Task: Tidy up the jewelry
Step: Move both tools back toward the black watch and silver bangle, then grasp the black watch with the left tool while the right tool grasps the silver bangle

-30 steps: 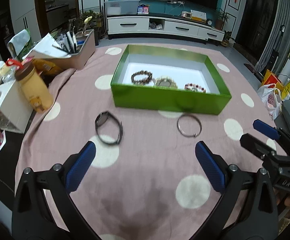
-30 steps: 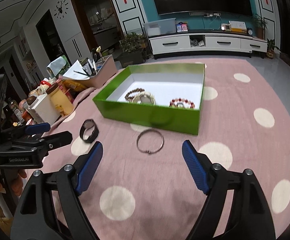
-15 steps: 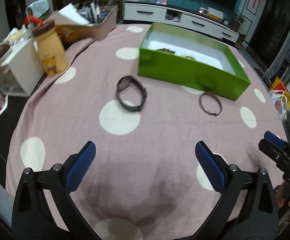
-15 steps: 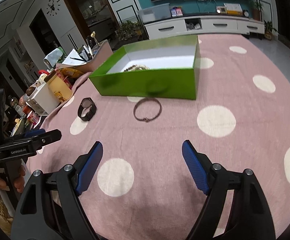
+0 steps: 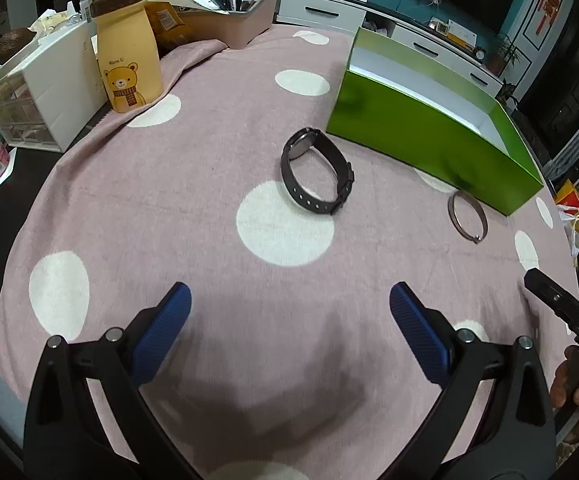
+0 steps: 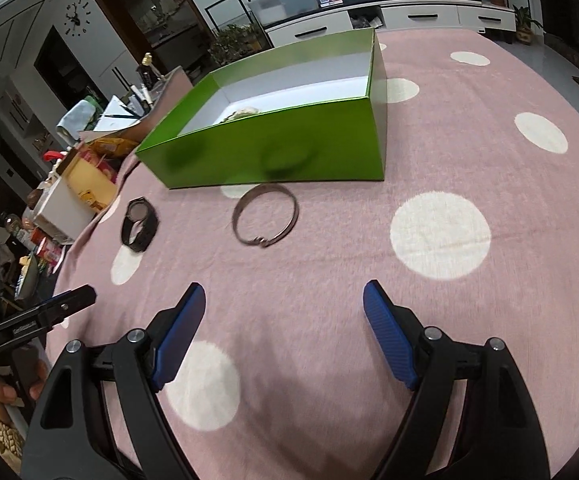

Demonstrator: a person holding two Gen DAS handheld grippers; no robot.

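Observation:
A black wristwatch (image 5: pixel 316 171) lies on the pink polka-dot cloth in front of the green box (image 5: pixel 421 136). It also shows in the right wrist view (image 6: pixel 139 226). A thin metal bangle (image 5: pixel 468 217) lies beside the box's front wall, seen too in the right wrist view (image 6: pixel 265 219). The green box (image 6: pixel 273 156) holds pale jewelry (image 6: pixel 243 112), mostly hidden by its wall. My left gripper (image 5: pixel 289 312) is open and empty, low over the cloth, short of the watch. My right gripper (image 6: pixel 284 308) is open and empty, short of the bangle.
A yellow bear bottle (image 5: pixel 127 50), a white drawer box (image 5: pixel 37 88) and a pen-filled tray (image 5: pixel 229 12) crowd the table's left side. The cloth (image 6: pixel 469 184) reaches right of the box. The table edge drops off at the left.
Both grippers have dropped lower toward the cloth and moved nearer; the watch and bangle look larger. The left view has swung left. Nothing was grasped.

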